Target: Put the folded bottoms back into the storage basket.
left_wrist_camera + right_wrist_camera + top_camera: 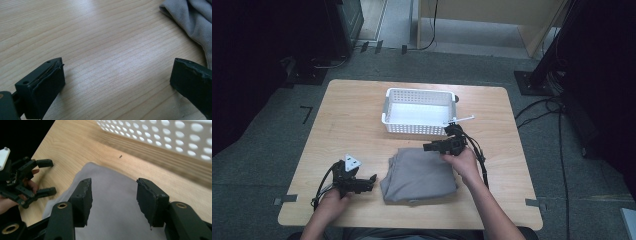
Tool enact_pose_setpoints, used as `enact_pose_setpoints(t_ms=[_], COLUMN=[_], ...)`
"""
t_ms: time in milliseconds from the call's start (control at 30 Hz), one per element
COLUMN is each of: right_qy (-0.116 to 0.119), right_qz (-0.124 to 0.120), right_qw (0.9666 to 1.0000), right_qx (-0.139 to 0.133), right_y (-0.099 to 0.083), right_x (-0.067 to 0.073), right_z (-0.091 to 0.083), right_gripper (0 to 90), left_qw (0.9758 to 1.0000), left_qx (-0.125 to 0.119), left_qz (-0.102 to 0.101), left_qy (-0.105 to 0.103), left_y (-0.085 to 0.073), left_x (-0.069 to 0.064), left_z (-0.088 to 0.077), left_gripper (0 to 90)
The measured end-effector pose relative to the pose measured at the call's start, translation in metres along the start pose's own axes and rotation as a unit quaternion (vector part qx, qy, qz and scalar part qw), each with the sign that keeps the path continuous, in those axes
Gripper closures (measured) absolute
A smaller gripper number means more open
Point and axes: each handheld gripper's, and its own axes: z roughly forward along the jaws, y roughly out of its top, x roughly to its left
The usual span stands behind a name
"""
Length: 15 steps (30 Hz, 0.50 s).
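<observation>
Resting near the table's (362,107) front left edge, the left gripper (371,180) lies in the person's left hand (332,199), with its jaws pointing toward the folded grey cloth (418,175) to its right. In the left gripper view the two black jaws stand spread wide over bare light wood, nothing between them, and the cloth's (195,22) rumpled edge shows at the upper right corner, just beside the right-hand jaw but apart from it. A grey three-cornered plate (352,162) sits on top of this gripper.

The cloth lies at the middle of the table's near half, folded into a rough square with its surface fairly smooth. Just beyond it stands a white perforated plastic basket (388,107), near the cloth's far edge yet not touching it.

The right gripper (426,147), held in the right hand (461,162), hovers over the cloth's far right corner, pointing to the left across the fabric. In the right gripper view its jaws stand partly apart above the grey fabric (112,202); the pads grip nothing and no fold rises between them. That same view shows the left gripper (48,177) farther off at the left edge, open over the wood, and the basket's (175,137) holed wall along the top right.
</observation>
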Motion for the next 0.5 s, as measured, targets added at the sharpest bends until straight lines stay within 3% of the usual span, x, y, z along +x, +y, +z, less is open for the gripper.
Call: enact_pose_setpoints(t_ms=[500], right_qy=[-0.015], right_qz=[0.03], right_qw=[0.9994], right_qx=[-0.002], right_y=[-0.033], right_x=[-0.011], right_z=[-0.031], right_gripper=[43.4], left_qw=[1.0], left_qx=[0.0], left_qz=[0.0], left_qy=[0.0], left_y=[0.0], left_x=[0.0], left_z=[0.0], left_gripper=[0.0])
